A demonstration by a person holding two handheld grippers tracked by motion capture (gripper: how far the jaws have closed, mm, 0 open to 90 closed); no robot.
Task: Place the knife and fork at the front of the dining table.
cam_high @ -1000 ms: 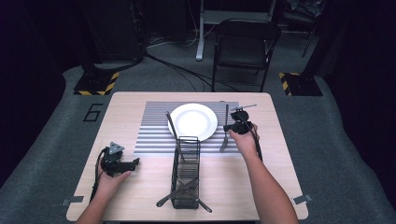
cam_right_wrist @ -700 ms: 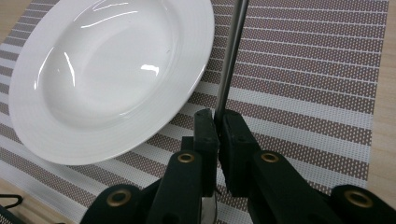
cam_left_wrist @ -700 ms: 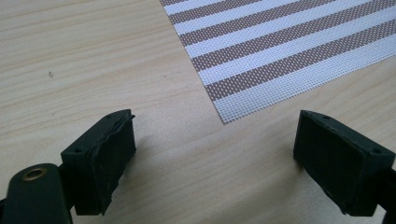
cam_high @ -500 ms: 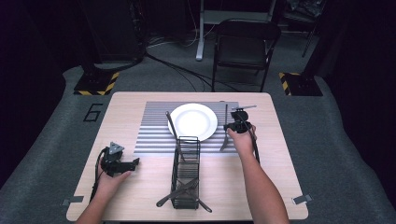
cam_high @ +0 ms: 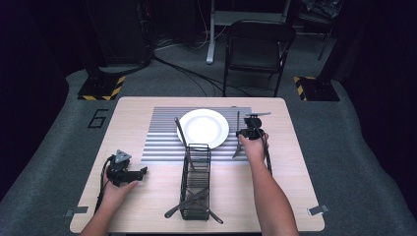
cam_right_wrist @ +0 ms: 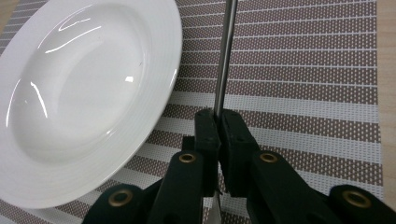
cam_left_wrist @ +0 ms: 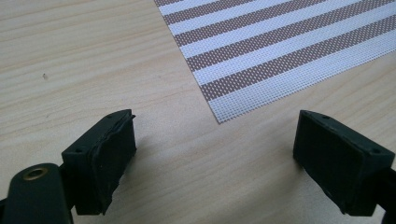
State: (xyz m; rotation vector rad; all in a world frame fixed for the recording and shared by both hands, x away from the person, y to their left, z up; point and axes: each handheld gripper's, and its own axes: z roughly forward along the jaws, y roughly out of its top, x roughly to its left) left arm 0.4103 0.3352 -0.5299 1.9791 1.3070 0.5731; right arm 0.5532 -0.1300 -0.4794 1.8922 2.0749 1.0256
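Observation:
A white plate [cam_high: 203, 128] [cam_right_wrist: 84, 93] sits on a striped placemat [cam_high: 162, 142] [cam_right_wrist: 299, 70]. Just right of the plate, my right gripper [cam_high: 250, 131] [cam_right_wrist: 218, 116] is shut on the thin shaft of a metal utensil [cam_high: 236, 142] [cam_right_wrist: 225, 56]. The utensil lies along the plate's right side, low over the mat. My left gripper [cam_high: 139, 173] [cam_left_wrist: 215, 144] rests open on the bare wood near the table's left front, with nothing between its jaws. The placemat's corner [cam_left_wrist: 280, 46] lies just ahead of it.
A black wire caddy [cam_high: 195, 182] stands at the front middle of the table [cam_high: 295, 196] with cutlery lying in its near end. A dark utensil [cam_high: 180, 132] lies left of the plate. A folding chair [cam_high: 258, 46] stands beyond the table.
My right gripper has sunk slightly toward the mat with the utensil still in it. The left gripper has stayed where it was.

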